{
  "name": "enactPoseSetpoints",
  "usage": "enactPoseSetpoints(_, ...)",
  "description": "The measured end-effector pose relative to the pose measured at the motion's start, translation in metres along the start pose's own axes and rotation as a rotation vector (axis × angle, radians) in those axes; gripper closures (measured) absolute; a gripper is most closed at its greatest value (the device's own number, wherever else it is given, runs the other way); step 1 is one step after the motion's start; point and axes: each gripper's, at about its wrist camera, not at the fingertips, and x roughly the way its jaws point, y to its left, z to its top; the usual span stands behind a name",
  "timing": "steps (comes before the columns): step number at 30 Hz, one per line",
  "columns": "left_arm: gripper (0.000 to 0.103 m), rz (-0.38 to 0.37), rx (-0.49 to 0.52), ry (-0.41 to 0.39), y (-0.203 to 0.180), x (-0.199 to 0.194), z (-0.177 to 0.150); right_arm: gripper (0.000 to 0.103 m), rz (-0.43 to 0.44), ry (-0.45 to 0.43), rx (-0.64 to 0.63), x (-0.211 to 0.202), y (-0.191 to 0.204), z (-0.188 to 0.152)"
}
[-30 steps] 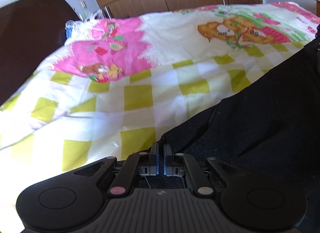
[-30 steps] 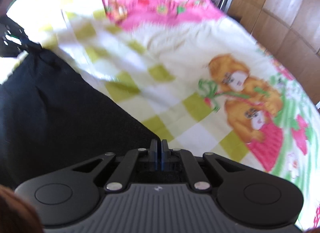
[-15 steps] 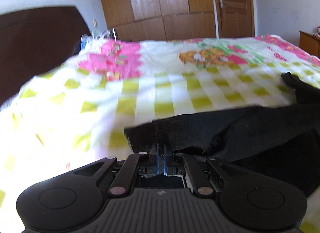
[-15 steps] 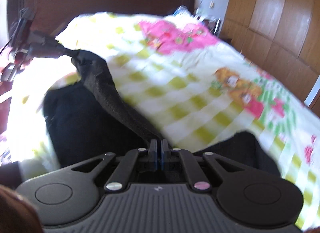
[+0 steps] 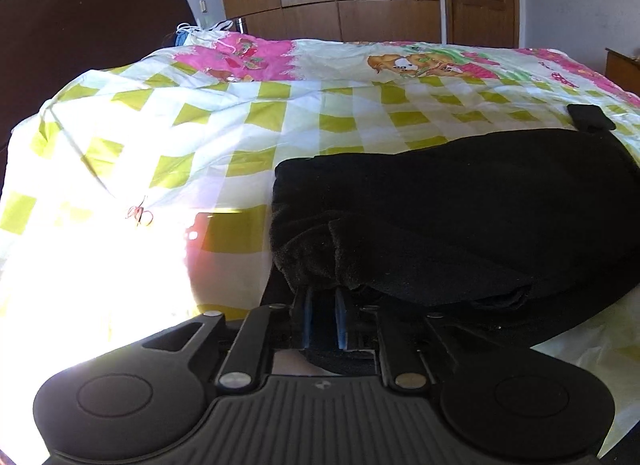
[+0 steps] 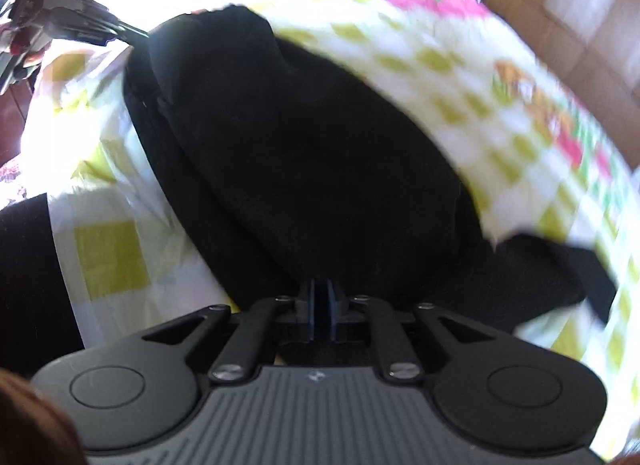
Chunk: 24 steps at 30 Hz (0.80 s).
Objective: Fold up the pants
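Pants (image 5: 460, 201): one, on one bed (image 5: 280, 125)

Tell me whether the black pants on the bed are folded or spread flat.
Folded over: the black fleecy pants lie doubled on the checked bedsheet, one layer lying over another, with a rounded fold edge at the left.

Black ribbed hand-held gripper (image 5: 321, 307) with blue pads (image 5: 308, 319), silver screws.
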Motion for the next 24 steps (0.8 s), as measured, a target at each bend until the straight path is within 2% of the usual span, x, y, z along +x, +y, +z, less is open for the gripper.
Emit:
enactPoseSetpoints(2,0.056,-0.021,0.015,-0.013,0.000,-0.002,0.003,0.085,-0.011,-0.037,-0.090,-0.005,0.016,0.011)
enactPoseSetpoints(3,0.054,-0.029,0.019,-0.022,0.001,-0.001,0.005,0.080,-0.013,-0.060,-0.129,-0.005,0.023,0.016)
enactPoseSetpoints(6,0.049,-0.047,0.028,-0.027,0.006,0.001,0.007,0.076,0.035,-0.115,-0.207,0.003,0.045,0.032)
enactPoseSetpoints(10,0.037,-0.035,0.078,-0.021,0.010,0.002,0.006,0.076,0.075,-0.192,-0.271,0.030,0.074,0.058)
enactPoseSetpoints(12,0.035,-0.026,0.139,-0.011,0.008,0.007,0.006,0.075,0.094,-0.223,-0.285,0.045,0.088,0.071)
enactPoseSetpoints(17,0.033,0.023,0.389,-0.013,-0.010,0.019,0.005,0.075,0.117,-0.255,-0.321,0.073,0.114,0.098)
enactPoseSetpoints(19,0.034,0.042,0.452,-0.019,-0.016,0.024,0.007,0.074,0.110,-0.267,-0.318,0.080,0.119,0.106)
enactPoseSetpoints(21,0.045,0.083,0.506,-0.031,-0.020,0.030,0.008,0.073,0.088,-0.265,-0.316,0.088,0.126,0.115)
enactPoseSetpoints(22,0.055,0.085,0.513,-0.040,-0.021,0.030,0.009,0.074,0.076,-0.266,-0.309,0.093,0.128,0.118)
enactPoseSetpoints(23,0.061,0.075,0.502,-0.048,-0.020,0.029,0.011,0.076,0.068,-0.265,-0.306,0.096,0.129,0.121)
enactPoseSetpoints(24,0.065,0.068,0.486,-0.062,-0.019,0.026,0.013,0.085,0.058,-0.263,-0.301,0.098,0.130,0.123)
